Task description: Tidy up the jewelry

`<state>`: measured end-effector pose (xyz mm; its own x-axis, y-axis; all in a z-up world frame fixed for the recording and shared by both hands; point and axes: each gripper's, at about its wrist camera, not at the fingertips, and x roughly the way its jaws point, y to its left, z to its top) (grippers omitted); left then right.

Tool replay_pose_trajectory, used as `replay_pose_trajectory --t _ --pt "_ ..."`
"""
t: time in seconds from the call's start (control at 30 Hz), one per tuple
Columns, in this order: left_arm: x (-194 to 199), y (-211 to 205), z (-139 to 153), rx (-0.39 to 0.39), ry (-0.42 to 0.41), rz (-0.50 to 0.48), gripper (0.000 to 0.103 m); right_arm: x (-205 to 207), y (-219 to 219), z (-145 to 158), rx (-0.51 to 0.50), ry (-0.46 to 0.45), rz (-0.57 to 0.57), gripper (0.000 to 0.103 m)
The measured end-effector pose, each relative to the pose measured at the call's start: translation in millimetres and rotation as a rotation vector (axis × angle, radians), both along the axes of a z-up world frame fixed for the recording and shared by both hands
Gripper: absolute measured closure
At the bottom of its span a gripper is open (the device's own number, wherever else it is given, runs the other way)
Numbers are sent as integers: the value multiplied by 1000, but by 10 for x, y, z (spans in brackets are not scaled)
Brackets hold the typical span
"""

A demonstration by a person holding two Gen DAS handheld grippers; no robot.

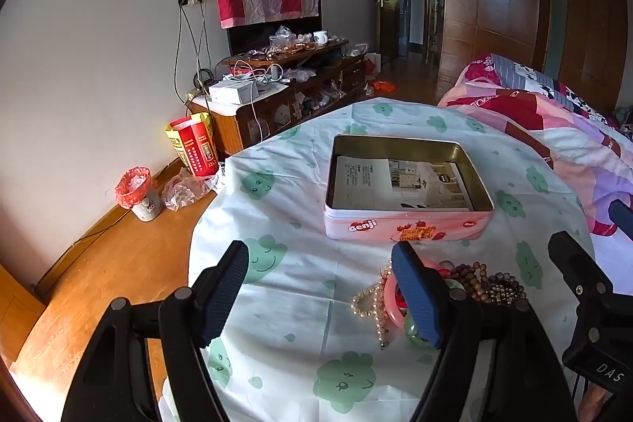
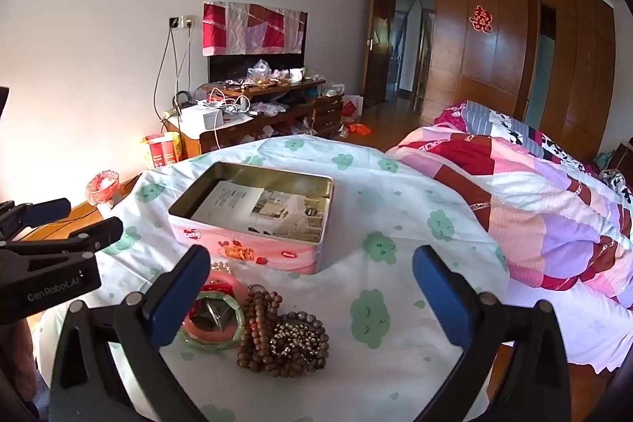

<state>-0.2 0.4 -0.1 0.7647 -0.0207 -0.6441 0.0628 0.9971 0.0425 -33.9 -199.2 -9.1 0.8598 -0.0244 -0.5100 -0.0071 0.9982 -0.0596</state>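
Jewelry (image 2: 257,323) lies heaped on the cloth-covered desk (image 2: 395,208), just in front of the open pink tin (image 2: 253,212) (only a printed leaflet inside). The left claw (image 1: 320,287) hangs spread wide and empty beside the pile. The right claw (image 2: 312,279) hovers over it, also released, gripping nothing.

A pink tin (image 2: 253,248) (open, paper inside) sits on the cloth; just before it lie a pearl necklace (image 1: 372,303), bangles (image 2: 211,323) and wooden bead bracelets (image 2: 277,339).
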Motion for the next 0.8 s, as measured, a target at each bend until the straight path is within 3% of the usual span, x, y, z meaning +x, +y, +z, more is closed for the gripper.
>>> replay_pose_trajectory --t 0.8 --pt "2 13 -37 4 0 4 28 12 -27 -49 18 20 3 0"
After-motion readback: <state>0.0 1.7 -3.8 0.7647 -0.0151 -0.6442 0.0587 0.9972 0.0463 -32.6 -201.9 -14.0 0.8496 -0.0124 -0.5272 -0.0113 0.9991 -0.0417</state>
